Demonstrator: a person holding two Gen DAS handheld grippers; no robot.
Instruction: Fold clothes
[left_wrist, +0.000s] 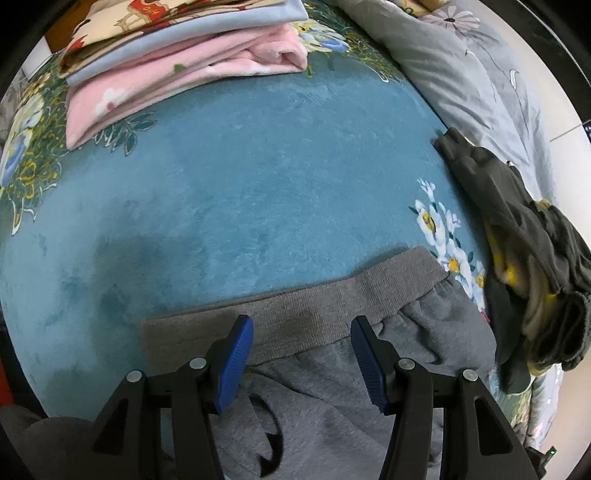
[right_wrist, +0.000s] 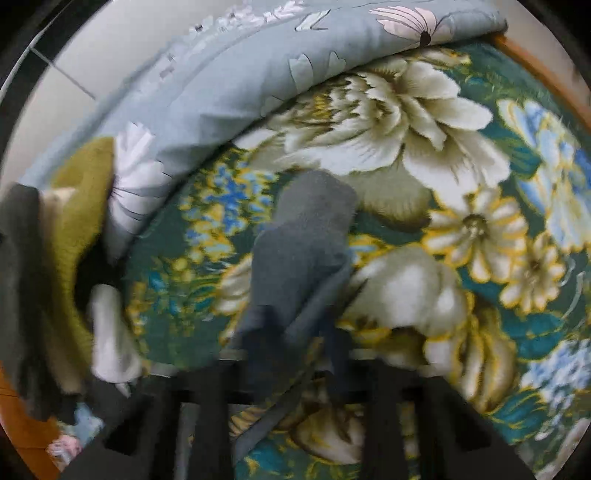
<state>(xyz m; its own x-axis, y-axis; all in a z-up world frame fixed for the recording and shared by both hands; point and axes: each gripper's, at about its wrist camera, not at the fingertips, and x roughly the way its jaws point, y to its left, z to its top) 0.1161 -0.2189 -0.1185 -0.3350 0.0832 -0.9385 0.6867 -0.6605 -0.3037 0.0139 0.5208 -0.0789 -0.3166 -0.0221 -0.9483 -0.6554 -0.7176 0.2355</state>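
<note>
— Left claw (left_wrist: 302, 356) gapes wide, gripping nothing, poised over the grey garment's (left_wrist: 332, 369) ribbed hem on the blue blanket (left_wrist: 240, 184).

— And the right claw (right_wrist: 295, 354)?

— Blurred; looks pinched on a grey cloth (right_wrist: 303, 240) above the flowered blanket (right_wrist: 424, 221).

— Anything else?

— Folded pile (left_wrist: 177, 62) at the far edge; dark heap (left_wrist: 524, 258) to the right.
</note>
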